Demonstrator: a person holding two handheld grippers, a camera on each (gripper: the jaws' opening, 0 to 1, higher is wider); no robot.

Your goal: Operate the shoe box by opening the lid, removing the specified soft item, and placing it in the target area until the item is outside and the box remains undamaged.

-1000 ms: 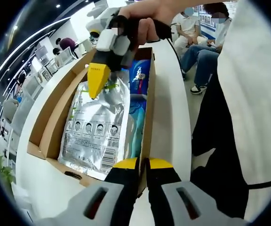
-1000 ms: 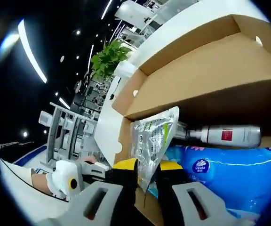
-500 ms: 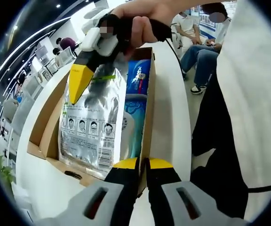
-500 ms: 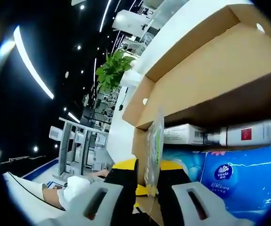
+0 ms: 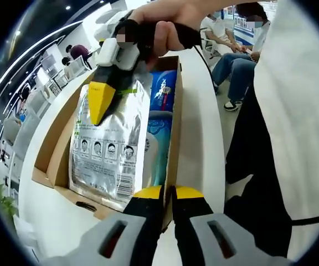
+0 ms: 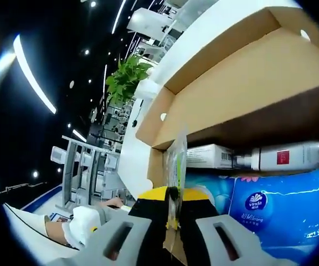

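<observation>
The left gripper view looks lengthwise from one end of the open brown cardboard shoe box (image 5: 60, 147); the right gripper view sits close inside it, facing back. Both share the silver foil pouch (image 5: 111, 149).

1. The blue tissue pack (image 6: 270, 208) in the shoe box (image 6: 248, 88) carried a round white logo reading "Vinda", with a line of small print under it too small to read.
2. The silver foil pouch (image 5: 111, 149) bore a row of four small face pictures, a block of fine print and a barcode near its lower edge; none of the text could be read.
3. The white bottle (image 6: 284, 156) lying at the far side of the box had a red label, its lettering illegible.
4. The small white carton (image 6: 209, 157) beside the bottle showed a barcode, digits unreadable.
</observation>
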